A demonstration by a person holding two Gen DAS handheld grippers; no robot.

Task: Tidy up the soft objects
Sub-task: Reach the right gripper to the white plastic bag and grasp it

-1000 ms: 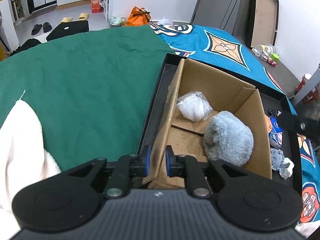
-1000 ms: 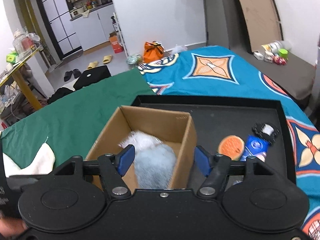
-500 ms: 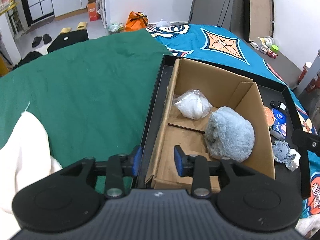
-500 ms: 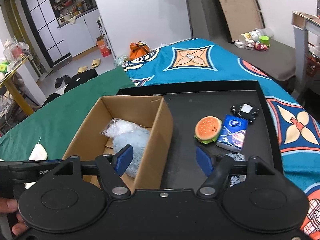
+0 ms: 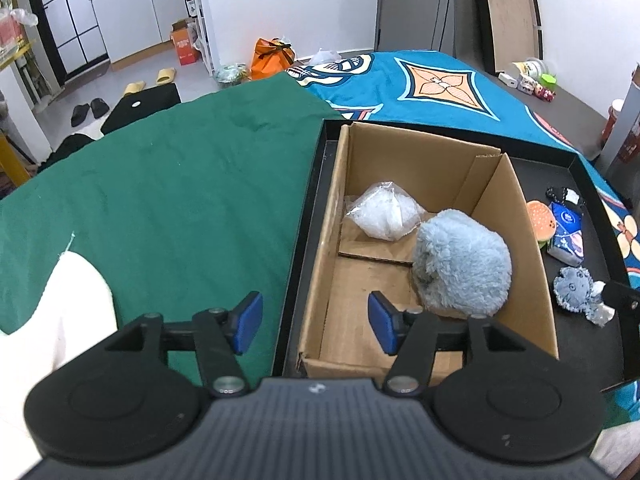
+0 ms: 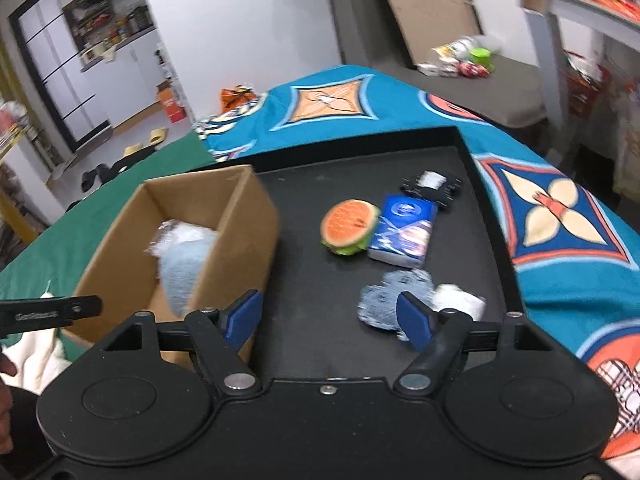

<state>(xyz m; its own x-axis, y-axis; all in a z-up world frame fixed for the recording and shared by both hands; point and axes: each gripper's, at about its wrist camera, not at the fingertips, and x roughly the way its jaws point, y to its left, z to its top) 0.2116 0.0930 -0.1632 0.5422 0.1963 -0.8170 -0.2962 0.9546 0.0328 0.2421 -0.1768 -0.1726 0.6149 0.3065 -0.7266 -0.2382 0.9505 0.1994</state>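
Open brown cardboard box (image 5: 420, 240) sits at the left end of a shallow black tray (image 6: 400, 168), one long side just inside the tray's left rim. The box's long axis runs away from the left wrist camera, toward the far tray rim.

Inside the box: round pale-blue fluffy plush (image 5: 462, 262) against the right wall, near end; clear plastic bag of white stuffing (image 5: 384, 216) beyond it, toward the far end, touching or almost touching the plush.

Right of the box, on the tray floor: orange-and-green burger-shaped soft toy (image 6: 350, 226) touching a blue tissue packet (image 6: 402, 230), whose long axis points toward the far rim; small black-and-white item (image 6: 432, 184) beyond the packet; blue-grey knitted toy with a white part (image 6: 396, 300) nearest the right wrist camera.

Left gripper (image 5: 314, 322) straddles the box's left wall at the near corner, jaws opening, pads clear of the cardboard, holding nothing.

Right gripper (image 6: 330, 316) hovers right of the box, fingers wide apart, empty; knitted toy lies behind its right finger.
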